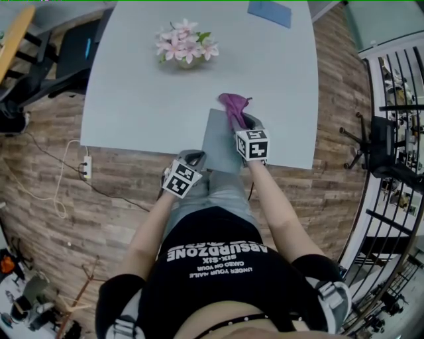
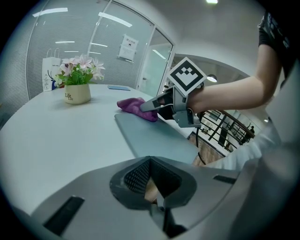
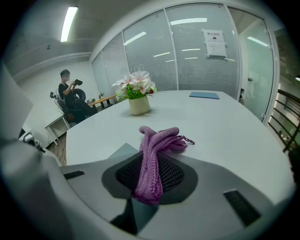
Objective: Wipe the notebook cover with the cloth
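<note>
We see the pale table [image 1: 132, 99] carrying the grey notebook [image 1: 217, 139], which juts a little over its near edge. Our right gripper [image 3: 150, 183] is over the notebook's far end, its jaws clamped on the purple cloth [image 3: 157, 140] bunched there. Our left gripper [image 2: 152, 187] hangs just beside the notebook's near left corner, jaws together on nothing.

I'm at a pale table [image 1: 132, 99]; flowerpot [image 3: 139, 105] and blue folder [image 1: 269, 12] on it. Wood-plank floor [image 1: 66, 218], glass walls [image 3: 187, 51], ceiling strip lights [image 3: 69, 18] on, black railing [image 1: 397, 132] right.
</note>
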Demonstrator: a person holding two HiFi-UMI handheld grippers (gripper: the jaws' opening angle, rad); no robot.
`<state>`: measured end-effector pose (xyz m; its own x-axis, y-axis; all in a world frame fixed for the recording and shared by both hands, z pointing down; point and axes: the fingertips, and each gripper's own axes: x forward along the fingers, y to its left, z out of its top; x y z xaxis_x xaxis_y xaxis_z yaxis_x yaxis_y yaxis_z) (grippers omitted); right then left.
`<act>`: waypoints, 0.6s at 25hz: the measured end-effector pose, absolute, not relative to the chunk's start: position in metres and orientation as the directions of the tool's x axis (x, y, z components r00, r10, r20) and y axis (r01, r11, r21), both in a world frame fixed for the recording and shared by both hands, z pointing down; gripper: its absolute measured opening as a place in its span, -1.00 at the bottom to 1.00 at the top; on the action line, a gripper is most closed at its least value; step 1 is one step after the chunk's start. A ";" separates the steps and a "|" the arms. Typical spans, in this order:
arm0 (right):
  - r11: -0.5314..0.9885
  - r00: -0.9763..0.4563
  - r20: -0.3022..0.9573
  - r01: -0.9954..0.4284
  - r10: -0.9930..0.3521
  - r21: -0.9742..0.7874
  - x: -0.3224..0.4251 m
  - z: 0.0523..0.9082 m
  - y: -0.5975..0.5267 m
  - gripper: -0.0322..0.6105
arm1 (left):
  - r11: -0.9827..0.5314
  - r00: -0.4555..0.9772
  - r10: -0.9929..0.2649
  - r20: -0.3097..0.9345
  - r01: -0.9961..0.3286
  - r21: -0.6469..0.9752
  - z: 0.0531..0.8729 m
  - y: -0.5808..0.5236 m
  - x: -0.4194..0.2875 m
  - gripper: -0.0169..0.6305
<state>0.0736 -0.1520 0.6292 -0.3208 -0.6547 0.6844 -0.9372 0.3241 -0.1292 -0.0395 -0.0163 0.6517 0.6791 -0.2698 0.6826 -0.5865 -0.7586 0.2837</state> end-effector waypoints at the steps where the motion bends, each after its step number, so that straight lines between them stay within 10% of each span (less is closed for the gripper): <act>1: 0.323 -0.323 0.682 -0.937 -0.656 -0.132 0.073 0.629 -0.152 -0.62 | -0.760 0.680 -0.267 0.683 -0.584 0.285 0.652 -0.016 -0.040 -0.90; 15: 0.392 -0.379 0.666 -0.909 -0.642 -0.140 0.043 0.627 -0.161 -0.62 | -0.760 0.692 -0.255 0.676 -0.576 0.303 0.651 -0.016 -0.039 -0.90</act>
